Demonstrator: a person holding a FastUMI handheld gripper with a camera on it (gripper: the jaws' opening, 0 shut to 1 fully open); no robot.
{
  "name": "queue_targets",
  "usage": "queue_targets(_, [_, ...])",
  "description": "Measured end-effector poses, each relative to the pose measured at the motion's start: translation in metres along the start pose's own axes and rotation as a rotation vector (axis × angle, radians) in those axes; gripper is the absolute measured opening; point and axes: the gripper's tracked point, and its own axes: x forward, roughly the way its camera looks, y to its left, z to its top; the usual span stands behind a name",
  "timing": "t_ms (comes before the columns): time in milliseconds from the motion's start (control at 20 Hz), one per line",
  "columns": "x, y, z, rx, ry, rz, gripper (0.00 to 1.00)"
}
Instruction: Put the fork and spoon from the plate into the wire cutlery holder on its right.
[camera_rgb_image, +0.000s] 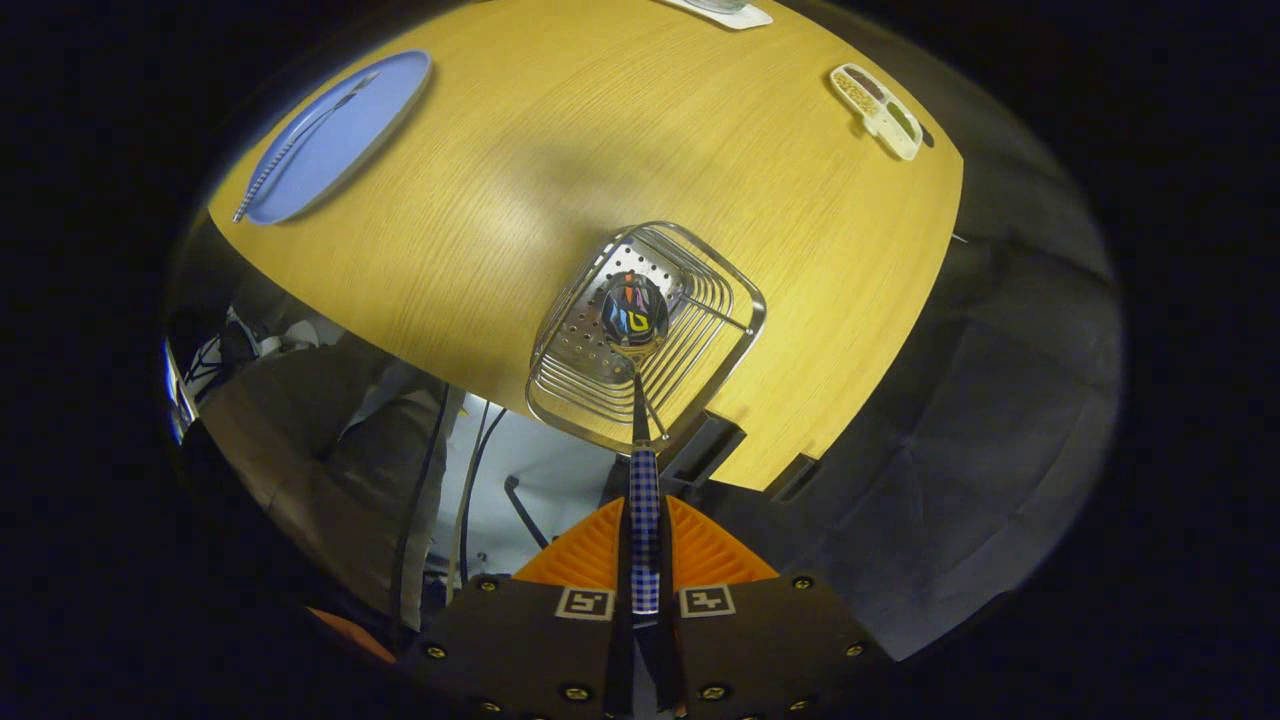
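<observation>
The gripper (645, 545) is clamping its two fingers together on the checked handle of the spoon (640, 400), the handle running straight out between them. Just ahead of the fingers, the spoon's bowl is hanging over the wire cutlery holder (700, 270), which is sitting near the close edge of the wooden table (560, 150); whether the bowl is touching the holder's perforated floor cannot be told. The shiny bowl is mirroring coloured shapes from the booth. The holder's wire bars are curving up on the side away from the plate, and a thin divider wire is crossing it beside the spoon. Below the table edge, beside the fingers, a person's trouser-clad legs (330, 450) and some dark cables (470, 480) are showing. Well beyond the holder, across the table, the blue plate (350, 130) is lying with the fork (300, 140) resting on it, its patterned handle reaching past the plate's near rim. Far off on the opposite side, a small white tray (877, 110) with three compartments is sitting near the table's far edge.
</observation>
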Motion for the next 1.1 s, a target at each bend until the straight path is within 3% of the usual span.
queue_targets(300, [-0.003, -0.011, 0.015, -0.006, -0.029, -0.021, 0.14])
queue_targets(350, [-0.003, -0.014, 0.014, -0.007, -0.034, -0.023, 0.36])
queue_targets(400, [-0.004, -0.016, 0.013, -0.006, -0.038, -0.026, 0.4])
queue_targets(450, [-0.008, -0.017, 0.012, -0.001, -0.042, -0.023, 0.53])
queue_targets(600, [-0.02, -0.018, 0.007, 0.027, -0.079, -0.024, 0.68])
queue_targets(800, [-0.042, -0.009, 0.0, 0.113, -0.181, -0.031, 0.76])
queue_targets(850, [-0.047, -0.01, 0.002, 0.148, -0.233, -0.048, 0.93])
queue_targets(900, [-0.052, -0.008, 0.006, 0.19, -0.3, -0.055, 0.97])
queue_targets(1100, [-0.08, 0.003, 0.009, 0.332, -0.484, -0.118, 0.95])
